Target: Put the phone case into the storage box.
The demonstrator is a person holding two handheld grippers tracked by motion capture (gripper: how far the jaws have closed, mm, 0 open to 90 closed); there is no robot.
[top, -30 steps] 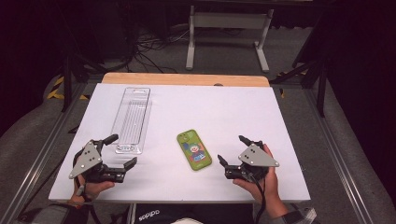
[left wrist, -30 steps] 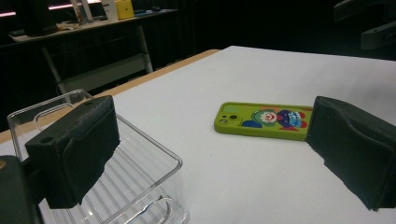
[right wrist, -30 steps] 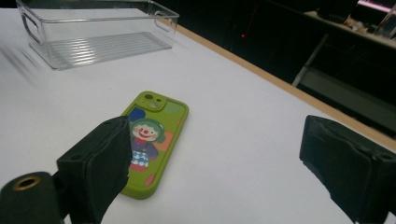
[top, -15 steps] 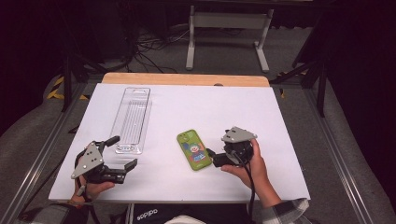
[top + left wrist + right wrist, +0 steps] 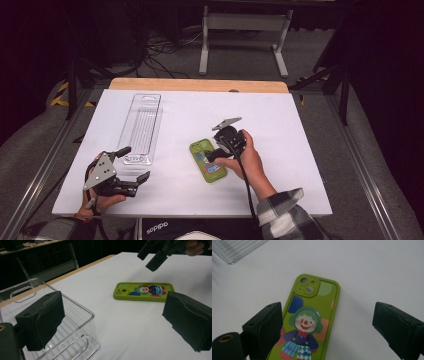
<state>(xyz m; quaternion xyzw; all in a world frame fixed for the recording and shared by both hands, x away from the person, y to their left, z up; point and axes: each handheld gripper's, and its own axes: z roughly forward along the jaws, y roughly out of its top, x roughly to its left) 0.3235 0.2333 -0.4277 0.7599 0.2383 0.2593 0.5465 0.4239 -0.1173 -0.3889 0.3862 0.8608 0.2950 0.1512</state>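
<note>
High view: the right gripper [image 5: 212, 155] has been brought in from the near right part of the table over the last second and is now held directly above the green phone case [image 5: 207, 160], which lies flat on the white table [image 5: 300, 130], printed side up, just right of the clear plastic tray [image 5: 140, 127]. The case itself has not been shifted between the 3 high views. In the right gripper view the jaws are seen spread wide, with the case [image 5: 309, 322] lying between and beneath them; nothing is gripped, and contact with the case cannot be confirmed. The left gripper [image 5: 134, 165] has been kept almost where it was, near the tray's close end, jaws apart and empty, as seen in the left gripper view with the tray [image 5: 50, 322] beside 1 jaw. The change is judged to mark the approach phase as nearly complete: a descent and closure across the case's width would be required next, presumably before transfer toward the tray
</note>
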